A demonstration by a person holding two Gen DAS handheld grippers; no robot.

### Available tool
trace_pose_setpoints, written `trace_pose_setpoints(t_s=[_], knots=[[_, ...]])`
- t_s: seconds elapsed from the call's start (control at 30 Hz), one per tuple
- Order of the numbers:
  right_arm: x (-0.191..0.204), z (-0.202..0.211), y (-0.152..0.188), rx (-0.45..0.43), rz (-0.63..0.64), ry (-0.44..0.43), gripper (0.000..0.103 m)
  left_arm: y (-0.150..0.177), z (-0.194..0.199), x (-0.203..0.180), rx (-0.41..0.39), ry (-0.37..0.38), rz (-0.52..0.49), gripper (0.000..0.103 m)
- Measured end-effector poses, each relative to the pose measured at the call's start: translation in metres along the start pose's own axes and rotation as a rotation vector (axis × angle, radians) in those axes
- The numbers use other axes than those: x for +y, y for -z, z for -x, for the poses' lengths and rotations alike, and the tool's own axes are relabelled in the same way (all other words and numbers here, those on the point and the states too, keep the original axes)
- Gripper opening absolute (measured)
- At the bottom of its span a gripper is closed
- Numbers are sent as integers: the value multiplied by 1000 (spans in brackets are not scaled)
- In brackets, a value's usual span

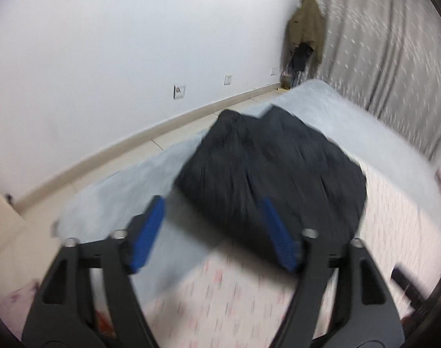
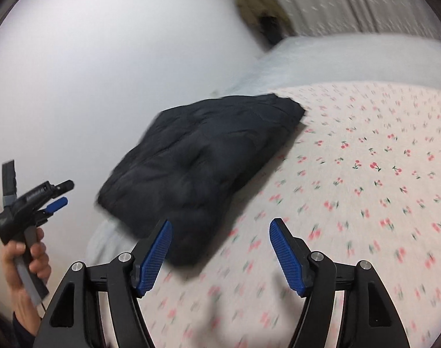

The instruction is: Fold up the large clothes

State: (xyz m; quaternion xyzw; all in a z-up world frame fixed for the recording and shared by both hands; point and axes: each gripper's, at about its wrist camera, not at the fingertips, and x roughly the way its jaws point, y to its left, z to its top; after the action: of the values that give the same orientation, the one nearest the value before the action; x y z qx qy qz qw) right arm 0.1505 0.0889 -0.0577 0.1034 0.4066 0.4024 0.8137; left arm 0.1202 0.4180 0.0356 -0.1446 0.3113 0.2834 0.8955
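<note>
A dark navy padded garment [image 1: 272,171] lies folded into a compact bundle on the bed; it also shows in the right wrist view [image 2: 200,156]. My left gripper [image 1: 213,206] is open and empty, held just short of the bundle's near edge. My right gripper [image 2: 220,227] is open and empty, above the sheet at the bundle's near right corner. The left gripper [image 2: 56,197], held in a hand, also shows at the left of the right wrist view.
The bed has a white sheet with a red cherry print [image 2: 365,179] and a pale blue blanket [image 1: 330,101] along its far side. A white wall [image 1: 133,43], a tiled floor strip [image 1: 151,142], a grey curtain [image 1: 394,43] and a hanging olive jacket [image 1: 306,26] lie beyond.
</note>
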Motion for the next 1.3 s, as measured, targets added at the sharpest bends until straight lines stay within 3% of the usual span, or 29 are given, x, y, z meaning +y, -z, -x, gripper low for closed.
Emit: trace_pose_setpoints(t_s=[0.1,0.23,0.47,0.6,0.63,0.77,0.97,1.3], knots=[[36,41,26,-3,111,-58,82,48,61,-20,-28,5,-70,85],[73,110,52,-3,248,-87,84,92,117,-29,-42,-30,-80,92],[90,203,92,-31,388,4,89,136,182,-45,-106,-23,-88,99],[87,232,107,-81,435,57,94,146,197,-60,-115,-37,-103,99],[86,235,109,-107,433,65,103,149,202,-63,-120,-44,-105,99],[82,247,113,-158,410,99,103,159,209,-77,-110,-63,-119,100],[67,247,120,-156,383,121,103,173,206,-84,-79,-89,-73,100],[61,251,124,-167,380,129,103,188,201,-97,-47,-85,-96,100]])
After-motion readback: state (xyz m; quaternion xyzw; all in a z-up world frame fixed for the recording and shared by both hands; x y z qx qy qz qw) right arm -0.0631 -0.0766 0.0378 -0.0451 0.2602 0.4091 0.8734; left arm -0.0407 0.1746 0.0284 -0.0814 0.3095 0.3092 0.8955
